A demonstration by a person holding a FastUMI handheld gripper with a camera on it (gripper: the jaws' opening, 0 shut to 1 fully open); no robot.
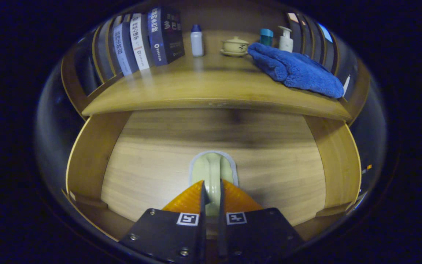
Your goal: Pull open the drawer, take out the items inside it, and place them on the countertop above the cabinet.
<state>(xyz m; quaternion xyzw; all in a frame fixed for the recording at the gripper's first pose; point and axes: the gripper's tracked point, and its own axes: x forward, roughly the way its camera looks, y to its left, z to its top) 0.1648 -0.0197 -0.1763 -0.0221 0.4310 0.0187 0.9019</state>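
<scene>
Gripper (211, 190) level, pointing forward, fingers nearly closed, both pressing on drawer handle (213, 170).

Readable text appears on the spines of three upright books (148, 38) at the far left of the surface (211, 88). All carry Chinese characters; the white spine reads roughly "操纵心理学", the dark cover "多巴胺". Each gripper (211, 194) finger carries a square coded marker.

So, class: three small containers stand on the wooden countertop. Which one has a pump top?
The white pump bottle behind the blue towel; the white bottle with blue cap and teal container have plain tops.
</scene>
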